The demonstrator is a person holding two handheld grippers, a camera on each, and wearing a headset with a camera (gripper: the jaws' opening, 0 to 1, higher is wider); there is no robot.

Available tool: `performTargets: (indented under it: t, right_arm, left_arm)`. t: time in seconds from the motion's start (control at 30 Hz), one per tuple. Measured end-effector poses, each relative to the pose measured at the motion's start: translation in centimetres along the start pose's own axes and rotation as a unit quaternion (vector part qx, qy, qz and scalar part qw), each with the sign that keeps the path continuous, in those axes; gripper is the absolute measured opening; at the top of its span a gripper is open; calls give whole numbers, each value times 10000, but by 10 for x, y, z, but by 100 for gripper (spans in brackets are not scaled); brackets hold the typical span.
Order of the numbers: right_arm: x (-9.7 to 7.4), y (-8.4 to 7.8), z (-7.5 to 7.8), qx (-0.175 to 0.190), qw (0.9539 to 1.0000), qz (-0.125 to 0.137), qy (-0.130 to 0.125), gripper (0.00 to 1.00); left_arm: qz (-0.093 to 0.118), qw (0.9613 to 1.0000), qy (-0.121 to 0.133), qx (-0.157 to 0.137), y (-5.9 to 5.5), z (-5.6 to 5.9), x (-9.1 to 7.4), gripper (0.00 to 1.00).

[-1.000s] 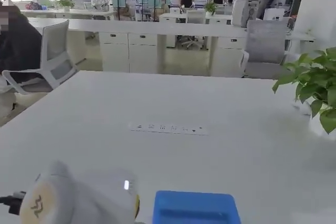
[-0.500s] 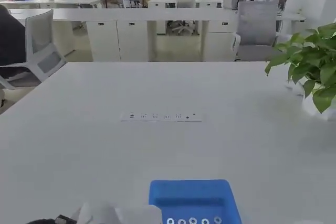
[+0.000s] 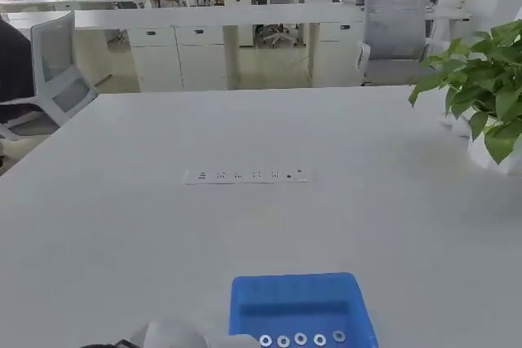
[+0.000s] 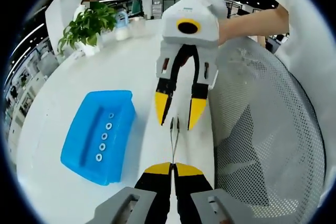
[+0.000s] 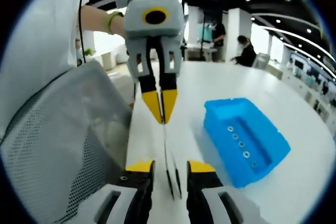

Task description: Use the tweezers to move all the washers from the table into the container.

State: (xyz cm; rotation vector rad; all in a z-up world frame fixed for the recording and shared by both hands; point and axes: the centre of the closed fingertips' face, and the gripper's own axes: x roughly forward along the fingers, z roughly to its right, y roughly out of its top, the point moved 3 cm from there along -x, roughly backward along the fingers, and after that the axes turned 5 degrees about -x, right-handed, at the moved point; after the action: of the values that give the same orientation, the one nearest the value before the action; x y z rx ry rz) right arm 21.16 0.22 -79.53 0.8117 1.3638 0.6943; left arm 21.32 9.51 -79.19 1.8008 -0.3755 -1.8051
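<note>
Tweezers [image 4: 174,136] clamped in left hand-held gripper [image 4: 171,167], right hand-held gripper [image 5: 170,166] spread around them; washers [image 3: 301,339] in container [image 3: 292,292] unchanged.

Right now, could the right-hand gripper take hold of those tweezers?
Probably yes: the right gripper stands open astride the tweezers, nothing in between, while the left gripper pinches their other end.

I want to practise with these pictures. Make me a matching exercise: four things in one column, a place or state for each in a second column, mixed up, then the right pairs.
Things
1. left gripper
2. right gripper
3. washers
4. plant

Places or states
A. in a row inside the blue container
B. jaws open
C. on the right side of the table in the head view
D. shut on the tweezers

Pairs: 1-D, 2-B, 3-A, 4-C
</note>
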Motion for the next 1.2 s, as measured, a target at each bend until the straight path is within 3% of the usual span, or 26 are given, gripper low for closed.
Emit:
performTargets:
  t: [0.13, 0.23, 0.3, 0.37, 0.47, 0.6, 0.9, 1.03, 1.2]
  right_arm:
    - [-29, -1, 8, 501, 9962, 204, -689, 40]
    - [-52, -2, 15, 925, 9874, 445, -1202, 46]
    - [-73, -1, 20, 1217, 9775, 691, -1580, 48]
    - [-88, -2, 25, 1409, 9699, 781, -1824, 48]
    - [-117, -4, 36, 1541, 9542, 963, -2378, 50]
    - [-142, -5, 40, 1628, 9419, 990, -2764, 54]
    - [-169, -5, 42, 1968, 9152, 1377, -3236, 60]
    - [-172, -8, 42, 2025, 9107, 1341, -3341, 63]
    - [-171, -10, 40, 2067, 9108, 1327, -3319, 64]
  left_arm:
    - [-401, 9992, -36, 75, -7, -1, 5, 0]
    - [-727, 9972, -56, 158, -10, -2, 9, 0]
    - [-946, 9952, -95, 229, -12, -3, 13, 0]
    - [-1074, 9939, -139, 186, -13, -4, 18, 0]
    - [-1283, 9915, -215, 97, -15, -5, 23, 0]
    - [-1599, 9867, -302, -10, -18, -5, 29, 0]
    - [-2202, 9743, -470, -111, -25, -4, 35, 0]
    - [-2334, 9712, -451, -152, -26, -4, 38, 0]
    - [-2363, 9703, -473, -207, -26, -2, 38, 0]
